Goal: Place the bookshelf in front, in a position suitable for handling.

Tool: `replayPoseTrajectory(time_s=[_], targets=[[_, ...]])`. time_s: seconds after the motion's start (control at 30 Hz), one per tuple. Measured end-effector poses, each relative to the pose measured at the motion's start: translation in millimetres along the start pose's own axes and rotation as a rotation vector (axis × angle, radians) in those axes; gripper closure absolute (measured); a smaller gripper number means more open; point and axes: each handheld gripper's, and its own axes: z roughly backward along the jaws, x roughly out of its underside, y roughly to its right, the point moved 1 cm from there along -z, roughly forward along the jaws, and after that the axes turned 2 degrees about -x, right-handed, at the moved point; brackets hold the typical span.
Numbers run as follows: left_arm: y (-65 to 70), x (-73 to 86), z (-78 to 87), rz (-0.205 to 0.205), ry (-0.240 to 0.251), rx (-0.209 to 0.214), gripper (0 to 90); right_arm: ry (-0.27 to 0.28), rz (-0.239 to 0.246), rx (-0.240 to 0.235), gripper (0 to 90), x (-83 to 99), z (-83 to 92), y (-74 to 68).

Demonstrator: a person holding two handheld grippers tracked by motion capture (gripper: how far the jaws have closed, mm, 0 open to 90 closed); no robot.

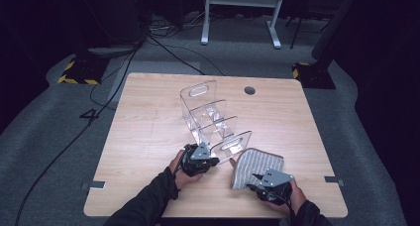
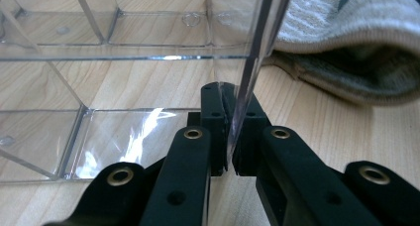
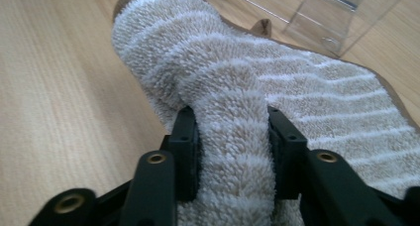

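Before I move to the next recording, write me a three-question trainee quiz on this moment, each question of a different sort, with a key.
1. True or false: the left gripper is shut on a wall of the clear acrylic organizer.
2. What does the right gripper pinch? A) a cable B) a fold of the striped towel C) nothing
3. Fill in: the towel lies on the wooden ____.

Key: 1 true; 2 B; 3 table.
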Motion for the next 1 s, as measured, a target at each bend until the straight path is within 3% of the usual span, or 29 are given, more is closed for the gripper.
replayPoseTrajectory(time_s=[0.27, 0.33, 0.47, 0.6, 0.67, 0.77, 0.8, 0.83, 0.9, 1.0], targets=[[14.0, 6.2, 7.6, -0.013, -0.006, 0.042, 85.6, -0.004, -0.045, 0.021, 71.3, 7.3, 5.8, 15.9], [17.5, 8.3, 9.9, 0.000, -0.008, 0.041, 85.6, 0.003, -0.054, 0.029, 72.0, 9.0, 7.4, 18.4], [27.3, 9.6, 10.7, 0.007, -0.025, 0.039, 83.8, 0.008, -0.057, 0.019, 73.0, 10.5, 10.3, 21.2], [38.6, 8.3, 8.4, -0.015, -0.034, 0.045, 82.9, 0.008, -0.047, 0.018, 73.6, 11.4, 11.5, 20.3], [46.5, 7.6, 6.5, -0.045, -0.049, 0.044, 76.2, 0.009, -0.044, 0.022, 74.1, 12.3, 13.4, 20.8], [47.9, 7.0, 5.7, -0.023, -0.054, 0.011, 60.5, 0.011, -0.050, 0.024, 74.1, 12.9, 14.6, 20.9], [47.6, 7.5, 6.4, -0.014, -0.065, 0.001, 60.5, 0.013, -0.050, 0.026, 74.1, 13.3, 15.6, 20.5], [47.6, 8.0, 6.8, -0.027, -0.076, -0.002, 55.4, 0.020, -0.050, 0.028, 74.0, 13.5, 16.6, 20.7], [46.9, 10.5, 10.6, -0.041, -0.111, 0.002, 45.5, 0.025, -0.059, 0.027, 73.9, 13.6, 17.4, 21.7], [46.0, 15.7, 21.1, -0.023, -0.124, 0.017, 36.7, 0.036, -0.070, 0.024, 73.7, 13.7, 18.1, 24.4]])
